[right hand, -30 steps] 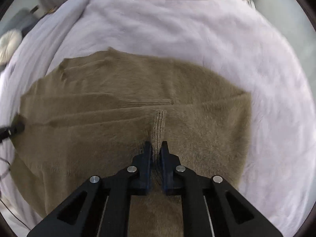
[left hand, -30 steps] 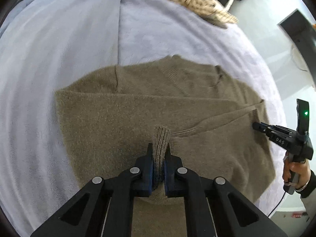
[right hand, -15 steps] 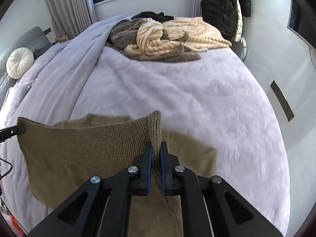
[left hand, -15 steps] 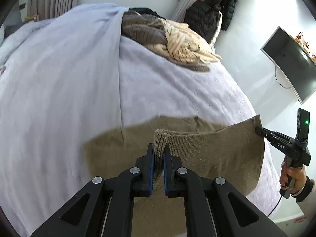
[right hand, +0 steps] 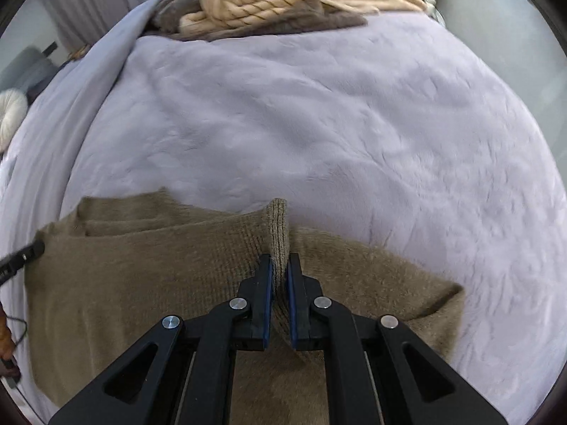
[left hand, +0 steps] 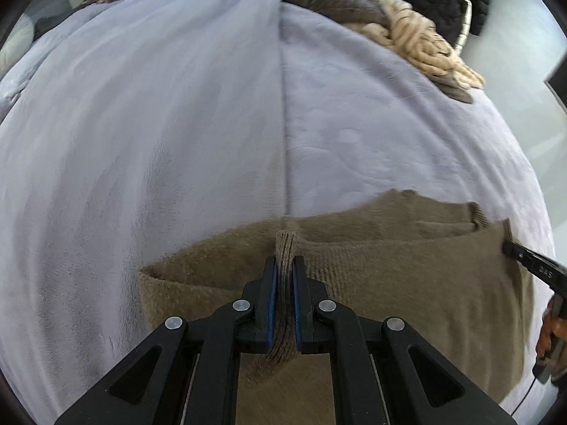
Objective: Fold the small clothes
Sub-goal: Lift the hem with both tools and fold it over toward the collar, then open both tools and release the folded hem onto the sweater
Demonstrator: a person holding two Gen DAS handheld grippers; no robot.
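The olive-brown knitted sweater (left hand: 389, 283) lies on the lavender plush bed cover (left hand: 354, 124), near its close edge. The left gripper (left hand: 283, 265) is clamped on a pinch of the ribbed hem; the right gripper (right hand: 278, 269) pinches the same hem further along. Judgement: gripping the hem at two spread points keeps that edge taut and level, so the lower half can be laid squarely over the upper half. A heap of beige and brown knitwear (right hand: 283, 3) sits well apart at the far end, seemingly awaiting folding.

Soft daylight — fisheye-bent edges, perhaps slight motion blur.
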